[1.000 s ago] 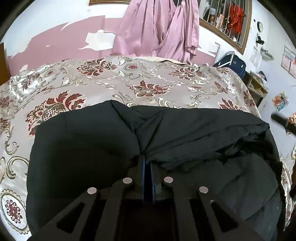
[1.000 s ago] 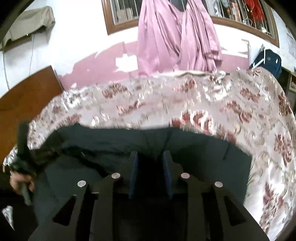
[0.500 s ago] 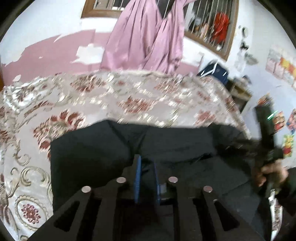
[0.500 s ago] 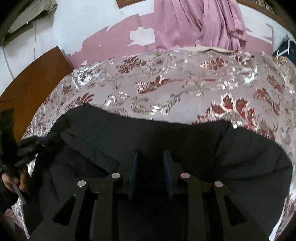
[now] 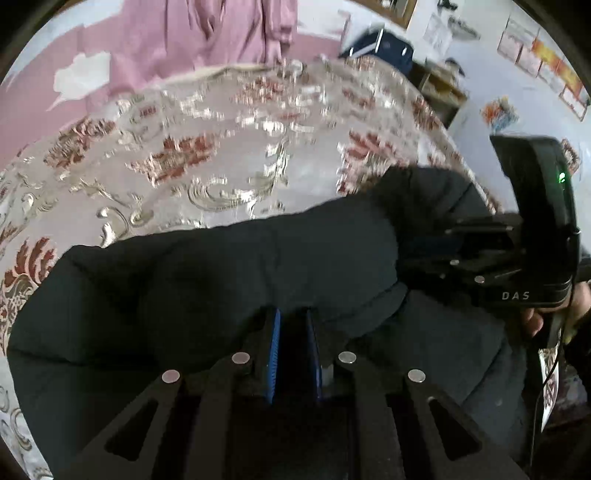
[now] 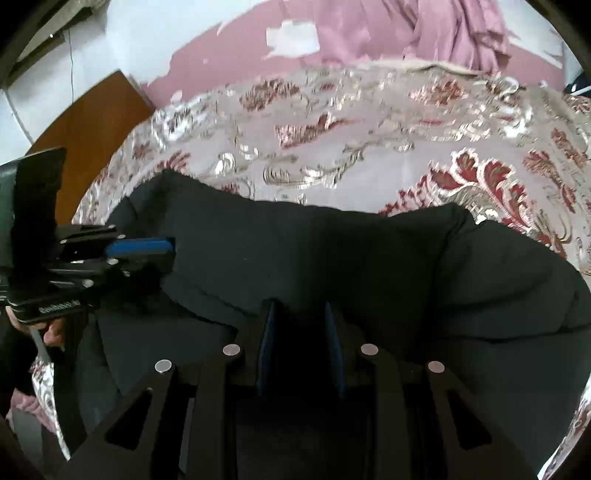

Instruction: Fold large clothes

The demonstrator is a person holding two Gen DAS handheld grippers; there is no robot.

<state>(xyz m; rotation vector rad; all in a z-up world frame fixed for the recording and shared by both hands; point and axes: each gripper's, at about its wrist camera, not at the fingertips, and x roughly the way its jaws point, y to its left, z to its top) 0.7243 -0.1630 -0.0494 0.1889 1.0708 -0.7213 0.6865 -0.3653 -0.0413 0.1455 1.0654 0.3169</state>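
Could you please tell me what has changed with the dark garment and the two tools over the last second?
The left tool, closed on the bulky black padded garment a second ago, has opened slightly, with fabric between its blue pads. Both tools have carried the garment's edge forward across the floral silver-and-red bedspread, and the right tool has swung close beside the left. The right tool's jaw gap looks unchanged, and the garment remains on the bed.

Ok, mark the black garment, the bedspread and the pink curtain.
black garment [image 6: 332,254], right wrist view, upper folded layer.
bedspread [image 5: 229,147], left wrist view, bare floral patch.
pink curtain [image 5: 221,33], left wrist view, hanging folds.
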